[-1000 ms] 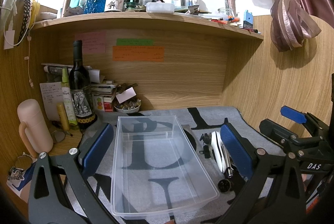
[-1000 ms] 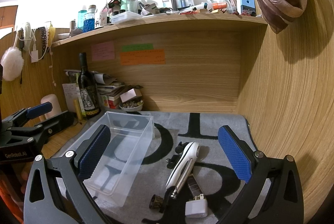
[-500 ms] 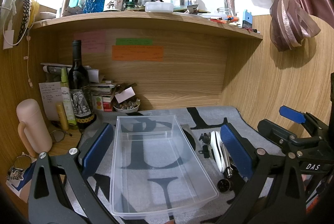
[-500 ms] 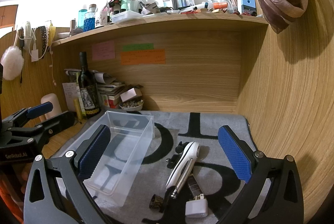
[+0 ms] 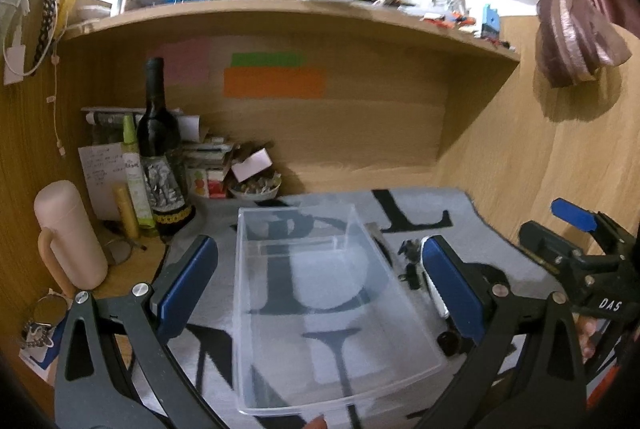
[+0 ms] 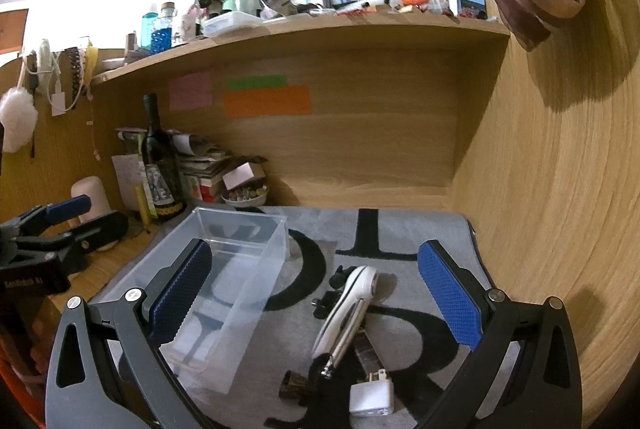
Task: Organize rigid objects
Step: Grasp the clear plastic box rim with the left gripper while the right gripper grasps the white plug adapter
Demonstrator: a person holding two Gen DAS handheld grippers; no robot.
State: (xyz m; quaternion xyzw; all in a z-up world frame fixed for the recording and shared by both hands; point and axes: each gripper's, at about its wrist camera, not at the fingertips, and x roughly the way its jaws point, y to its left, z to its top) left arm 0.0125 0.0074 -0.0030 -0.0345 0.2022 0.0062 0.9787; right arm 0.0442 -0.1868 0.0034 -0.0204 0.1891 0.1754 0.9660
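R gripper point(image 6: 314, 307) is spread wide w/ nothing held, hovering over a small pile on the grey lettered mat point(image 6: 420, 229): white plug adapter point(image 6: 370, 397) nearest, then a white-handled tool point(image 6: 346, 309) lying diagonally w/ small black bits beside it. L gripper point(image 5: 318, 285) is also wide open & empty, its blue pads either side of the clear plastic bin point(image 5: 320, 309), which sits empty on the mat just left of the pile. Farther back on the tabletop, in the left corner: pink bottle point(image 5: 68, 233), wine bottle point(image 5: 160, 149), small bowl point(image 5: 254, 189).
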